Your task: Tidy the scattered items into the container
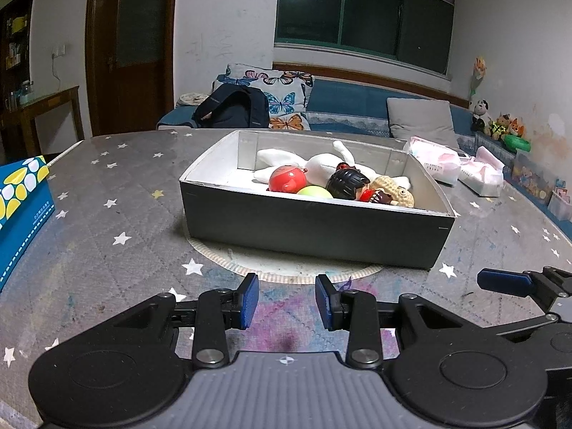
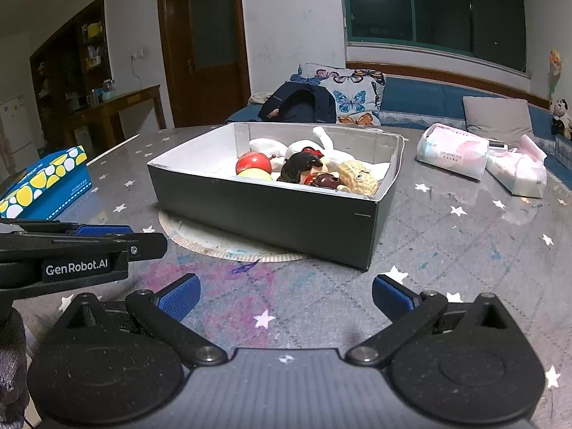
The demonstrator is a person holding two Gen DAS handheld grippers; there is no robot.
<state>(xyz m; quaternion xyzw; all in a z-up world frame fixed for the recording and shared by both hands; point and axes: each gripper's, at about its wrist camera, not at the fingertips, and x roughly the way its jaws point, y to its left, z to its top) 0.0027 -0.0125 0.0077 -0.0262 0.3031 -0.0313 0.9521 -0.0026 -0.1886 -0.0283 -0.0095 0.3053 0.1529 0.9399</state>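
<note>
A grey cardboard box (image 1: pixel 314 228) with a white inside stands on a round mat in the middle of the table; it also shows in the right wrist view (image 2: pixel 271 214). Inside lie a white plush toy (image 1: pixel 314 164), a red ball toy (image 1: pixel 287 178), a green ball (image 1: pixel 314 192), a black-haired doll (image 1: pixel 348 184) and a beige knitted toy (image 1: pixel 395 193). My left gripper (image 1: pixel 287 300) is open and empty, low over the table in front of the box. My right gripper (image 2: pixel 286 295) is wide open and empty, to the right of the left one.
A blue tissue box (image 1: pixel 21 207) with yellow and white spots sits at the table's left edge. Two pink-and-white tissue packs (image 2: pixel 452 155) (image 2: pixel 518 171) lie at the right rear. A sofa with cushions and a dark backpack (image 1: pixel 232 109) stands behind the table.
</note>
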